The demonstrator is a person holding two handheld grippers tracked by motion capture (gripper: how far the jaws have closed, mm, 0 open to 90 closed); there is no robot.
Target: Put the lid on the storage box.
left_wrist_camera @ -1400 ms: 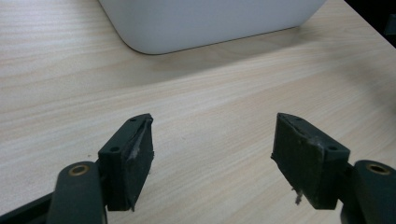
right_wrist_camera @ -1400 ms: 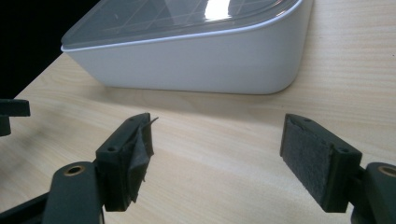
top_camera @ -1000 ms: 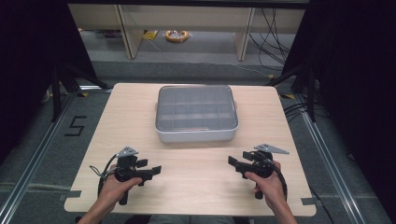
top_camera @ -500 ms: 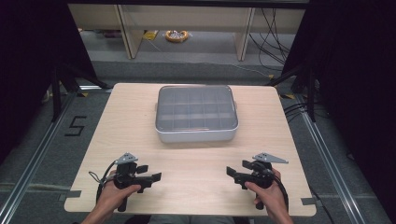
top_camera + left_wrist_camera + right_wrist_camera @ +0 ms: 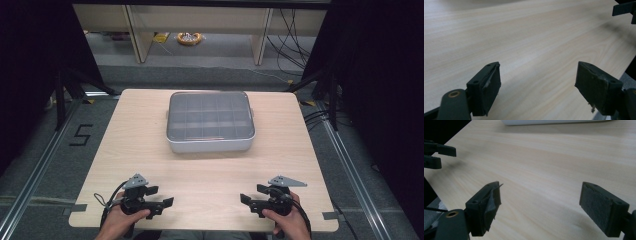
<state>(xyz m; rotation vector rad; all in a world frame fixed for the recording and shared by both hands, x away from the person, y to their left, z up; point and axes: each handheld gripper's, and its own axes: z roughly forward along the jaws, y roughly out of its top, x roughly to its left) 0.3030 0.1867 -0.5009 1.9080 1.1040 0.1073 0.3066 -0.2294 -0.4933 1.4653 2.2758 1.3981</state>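
Observation:
A white compartment box (image 5: pixel 210 122) with a clear lid, shut, sits on the far middle of the wooden table (image 5: pixel 140 145). My left gripper (image 5: pixel 161 196) rests low near the front left edge, jaws pointing right. In the left gripper view the left gripper (image 5: pixel 539 67) is open over bare wood, its jaws having just been opening with nothing between them. My right gripper (image 5: pixel 252 194) is near the front right edge, pointing left. In the right gripper view the right gripper (image 5: pixel 541 186) is open and empty too, and its jaws have also just opened wider. The two grippers face each other.
The box's white lower edge (image 5: pixel 549 122) shows at the top of the right gripper view. On the floor lie a taped "5" mark (image 5: pixel 80 134) to the left, a yellow cable coil (image 5: pixel 189 38) beyond the table, and loose cables (image 5: pixel 320 120) to the right.
Both hands have drawn back toward the table's near edge and sunk a little. The box has not moved.

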